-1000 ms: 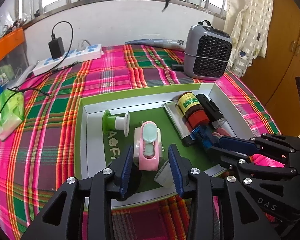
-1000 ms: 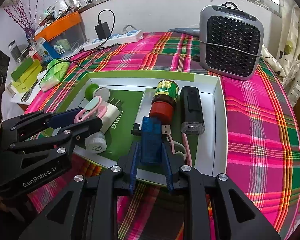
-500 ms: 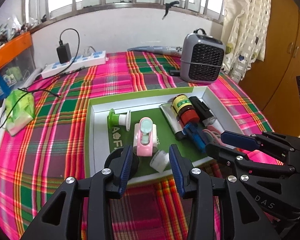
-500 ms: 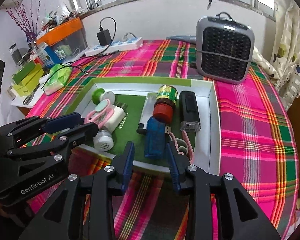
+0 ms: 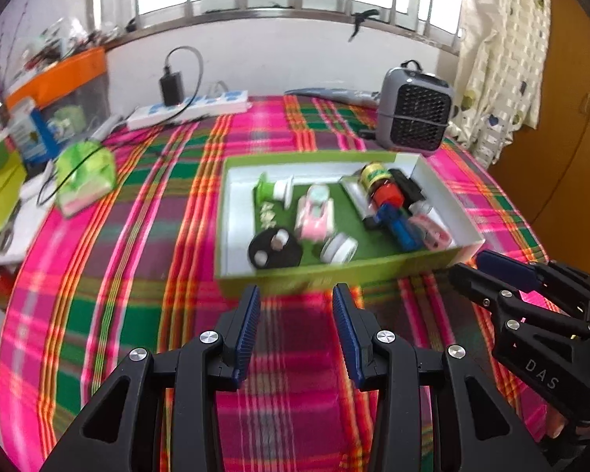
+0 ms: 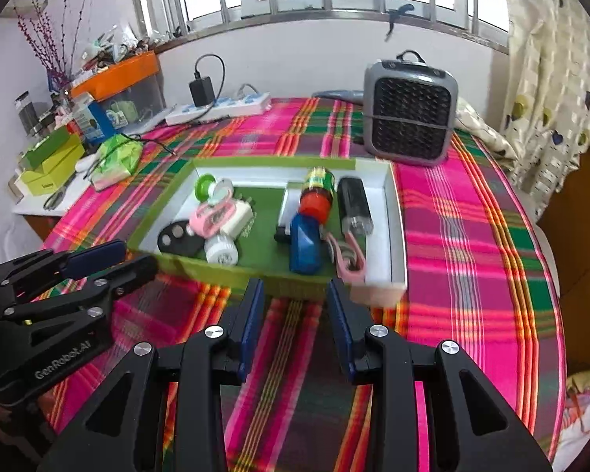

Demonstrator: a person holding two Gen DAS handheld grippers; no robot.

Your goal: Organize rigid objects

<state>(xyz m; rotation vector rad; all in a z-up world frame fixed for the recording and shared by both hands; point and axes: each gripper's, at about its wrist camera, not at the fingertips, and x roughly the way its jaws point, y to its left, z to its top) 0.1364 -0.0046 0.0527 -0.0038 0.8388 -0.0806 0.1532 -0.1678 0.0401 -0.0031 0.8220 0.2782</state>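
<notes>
A green box (image 6: 232, 273) with a white lining stands on the plaid cloth and holds several rigid items. In it lie a blue USB device (image 6: 305, 246), a red-capped bottle (image 6: 316, 192), a black block (image 6: 354, 200), a pink clip (image 6: 348, 259), a pink and white plug (image 6: 220, 216), a white cap (image 6: 221, 249), a black disc (image 6: 179, 236) and a green spool (image 6: 204, 187). My right gripper (image 6: 295, 306) hovers open and empty over the cloth just in front of the box. My left gripper (image 5: 297, 326) is also open and empty there, to its left (image 6: 98, 259).
A grey fan heater (image 6: 409, 118) stands behind the box. A power strip (image 6: 220, 108) with a charger lies at the back. A green packet (image 5: 84, 181) and boxes (image 6: 51, 163) crowd the left edge. Curtain and wooden cupboard (image 5: 570, 149) are to the right.
The right gripper opened and let go of the blue USB device, which now lies in the box. Both grippers drew back out of the box to the cloth in front of it.
</notes>
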